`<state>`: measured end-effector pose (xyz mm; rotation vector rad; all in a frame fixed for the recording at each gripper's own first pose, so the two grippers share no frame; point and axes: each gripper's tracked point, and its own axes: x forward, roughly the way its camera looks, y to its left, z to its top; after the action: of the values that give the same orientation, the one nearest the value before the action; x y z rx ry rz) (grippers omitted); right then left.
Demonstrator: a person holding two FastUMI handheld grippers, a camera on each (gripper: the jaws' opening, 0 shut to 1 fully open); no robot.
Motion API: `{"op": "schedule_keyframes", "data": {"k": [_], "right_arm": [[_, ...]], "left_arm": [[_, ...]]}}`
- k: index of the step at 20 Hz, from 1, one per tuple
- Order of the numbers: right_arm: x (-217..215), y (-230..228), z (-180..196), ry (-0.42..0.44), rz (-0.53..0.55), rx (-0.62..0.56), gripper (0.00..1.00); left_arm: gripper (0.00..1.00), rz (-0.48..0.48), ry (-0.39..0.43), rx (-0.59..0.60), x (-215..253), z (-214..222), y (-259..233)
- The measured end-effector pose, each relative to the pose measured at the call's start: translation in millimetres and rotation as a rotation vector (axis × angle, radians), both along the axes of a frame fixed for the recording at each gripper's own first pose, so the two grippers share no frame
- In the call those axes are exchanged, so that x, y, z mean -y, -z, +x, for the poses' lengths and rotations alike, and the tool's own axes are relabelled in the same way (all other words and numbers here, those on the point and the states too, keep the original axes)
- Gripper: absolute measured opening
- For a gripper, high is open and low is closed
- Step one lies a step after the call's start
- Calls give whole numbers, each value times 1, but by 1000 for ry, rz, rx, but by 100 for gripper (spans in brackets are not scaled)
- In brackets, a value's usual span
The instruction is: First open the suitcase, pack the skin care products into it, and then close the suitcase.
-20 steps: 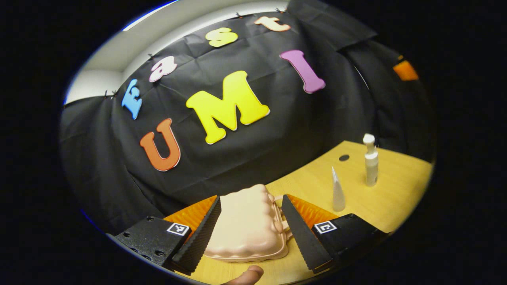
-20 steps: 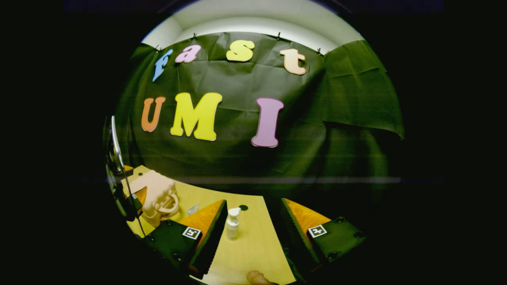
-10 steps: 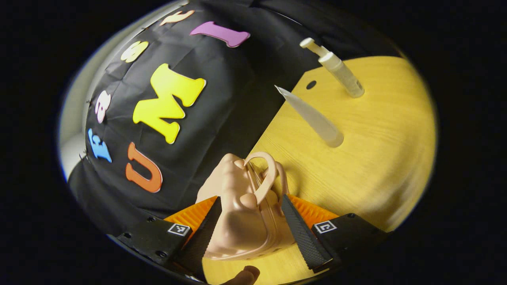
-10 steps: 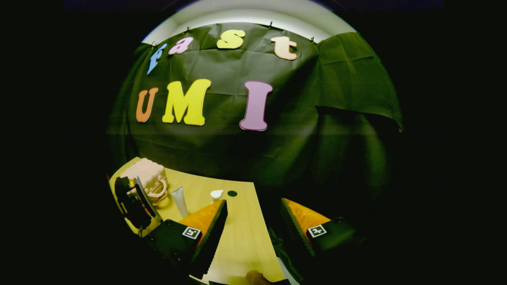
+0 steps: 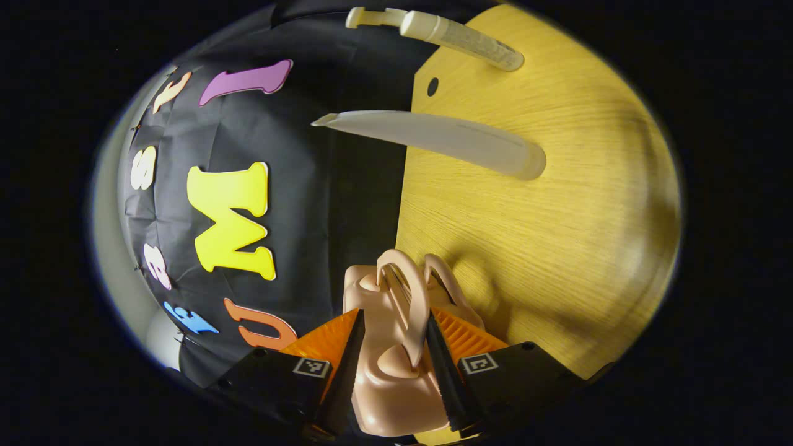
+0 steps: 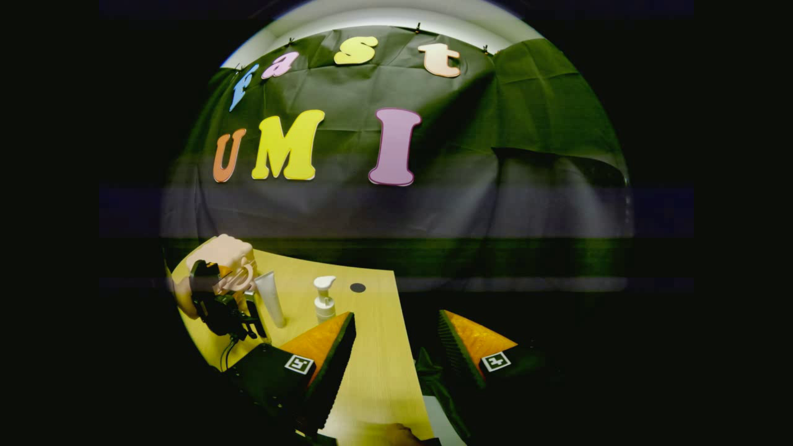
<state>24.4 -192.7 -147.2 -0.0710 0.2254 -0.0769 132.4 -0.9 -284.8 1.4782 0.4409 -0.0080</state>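
Note:
A small peach suitcase point(image 5: 393, 396) with looped handles point(image 5: 406, 291) stands closed on the wooden table point(image 5: 557, 248). My left gripper point(image 5: 394, 314) is rolled onto its side and shut on the suitcase, one finger on each face just below the handles. A white tube point(image 5: 446, 139) stands on its cap beyond it, and a white pump bottle point(image 5: 452, 40) farther off. In the right gripper view, the suitcase point(image 6: 223, 251), left gripper point(image 6: 220, 303), tube point(image 6: 269, 297) and pump bottle point(image 6: 323, 300) sit at the left. My right gripper point(image 6: 396, 314) hangs open over the table's right edge, holding nothing.
The table has a small round hole point(image 6: 357, 287) near its back edge, behind the pump bottle. Its right edge point(image 6: 403, 347) runs between my right gripper's fingers. A person's hand point(image 6: 183, 297) holds the left gripper. Black cloth forms the back wall.
My left gripper has rolled further onto its side and closed its fingers onto the suitcase. The right gripper has drawn back and tilted down slightly, staying open.

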Motion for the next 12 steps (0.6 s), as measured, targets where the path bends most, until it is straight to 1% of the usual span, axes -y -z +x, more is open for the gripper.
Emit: {"op": "schedule_keyframes", "data": {"k": [1,2,3,5,8,11,12], "right_arm": [[0,3,0,-7,4,-5,80],[1,4,0,-11,7,-8,80],[1,5,0,-16,11,-10,79],[-2,5,-1,-16,7,-13,79],[-11,-12,-6,-5,1,12,78],[-27,-25,-9,23,-4,43,80],[-34,-29,-10,36,-5,47,79]], "left_arm": [[58,13,-6,-21,-3,0,5],[44,34,-15,-39,-4,-1,9],[39,48,-32,-68,-4,-7,16],[15,67,-40,-84,-3,-8,17],[10,47,-40,-97,-4,-8,13],[6,3,-33,-94,-10,-8,2],[4,-27,-38,-89,-15,-8,-5]]}}
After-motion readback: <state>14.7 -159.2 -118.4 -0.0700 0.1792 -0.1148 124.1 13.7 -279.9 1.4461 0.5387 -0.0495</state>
